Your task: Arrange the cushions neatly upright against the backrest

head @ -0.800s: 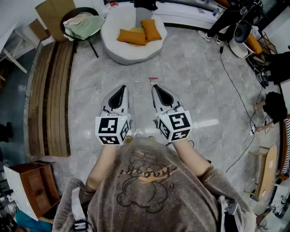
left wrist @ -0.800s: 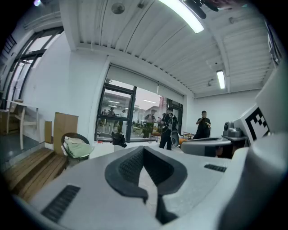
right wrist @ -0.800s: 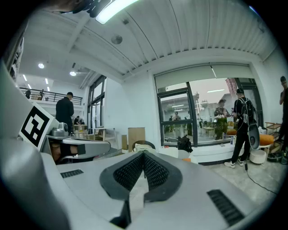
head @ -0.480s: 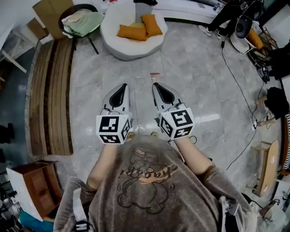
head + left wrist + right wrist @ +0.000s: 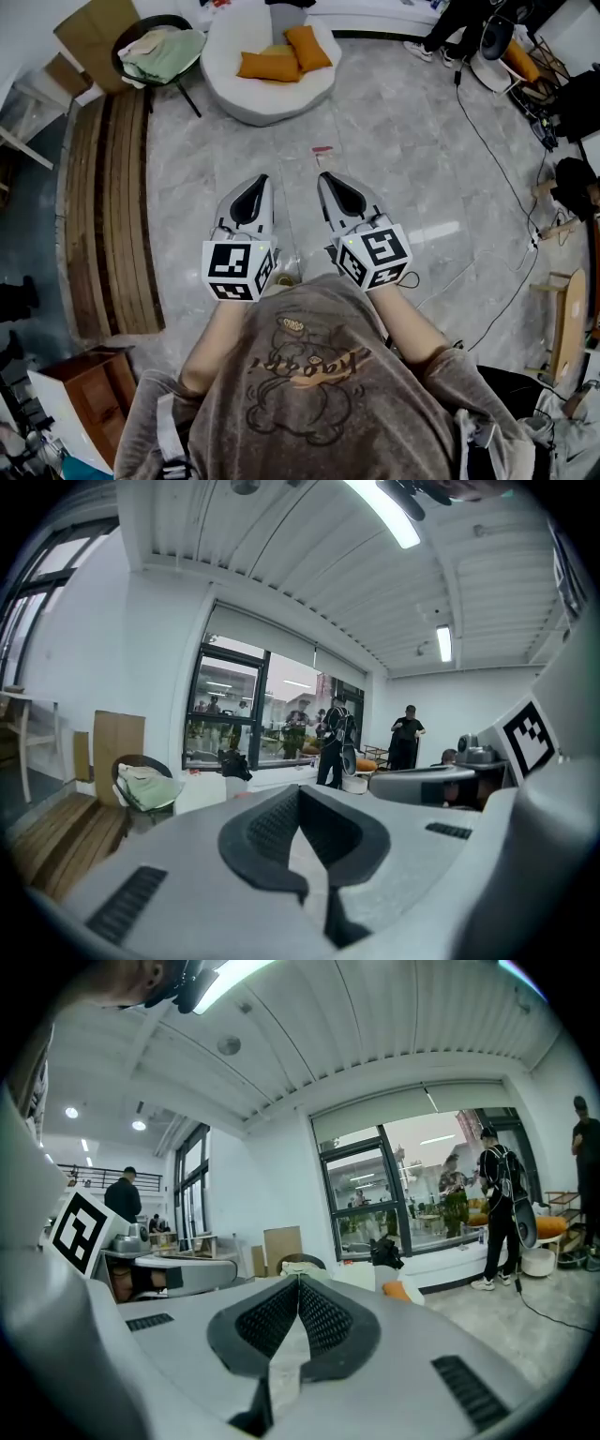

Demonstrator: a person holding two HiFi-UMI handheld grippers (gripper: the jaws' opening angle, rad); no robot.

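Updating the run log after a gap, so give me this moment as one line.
phase: before first grasp | left gripper: shut, empty | right gripper: shut, empty | orange cushions: on white sofa ahead, untouched

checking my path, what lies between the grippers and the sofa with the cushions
In the head view, bare grey floor with one small red mark.
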